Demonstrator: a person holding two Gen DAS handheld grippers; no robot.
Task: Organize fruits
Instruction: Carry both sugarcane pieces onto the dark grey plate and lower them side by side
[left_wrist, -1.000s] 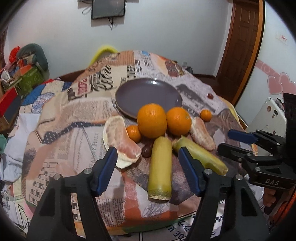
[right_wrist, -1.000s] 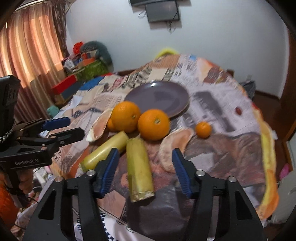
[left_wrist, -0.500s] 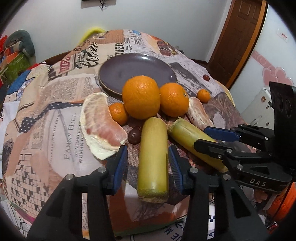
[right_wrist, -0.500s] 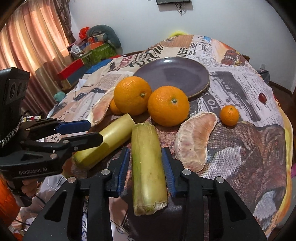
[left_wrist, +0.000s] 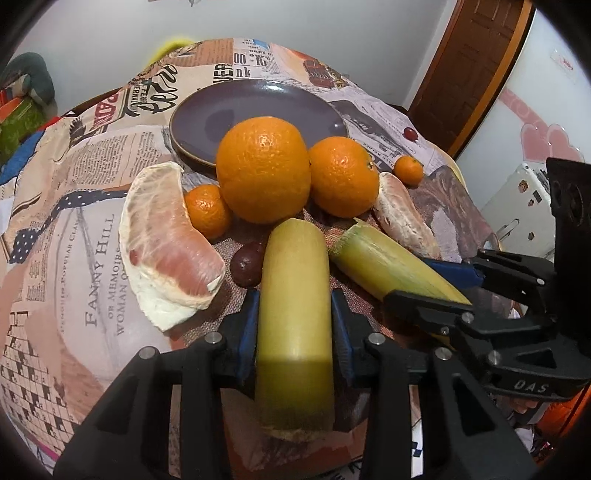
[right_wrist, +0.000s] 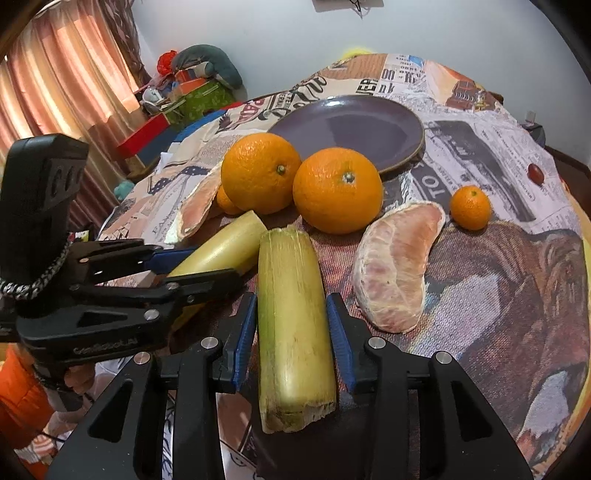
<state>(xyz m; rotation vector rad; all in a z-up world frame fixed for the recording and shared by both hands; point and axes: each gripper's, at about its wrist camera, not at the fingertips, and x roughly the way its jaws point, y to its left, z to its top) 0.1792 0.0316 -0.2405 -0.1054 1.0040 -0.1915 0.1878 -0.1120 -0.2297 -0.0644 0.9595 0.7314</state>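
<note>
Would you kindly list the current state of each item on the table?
Left gripper: shut on smooth sugarcane piece.
Right gripper: shut on fibrous sugarcane piece.
Purple plate: empty.
Two large oranges: whole, unpeeled.
Two pomelo segments: peeled, on the cloth.

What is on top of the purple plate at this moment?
Nothing shows on the purple plate; its visible surface is bare. The two large oranges sit on the cloth in front and hide part of its near rim, so that strip cannot be checked.
</note>
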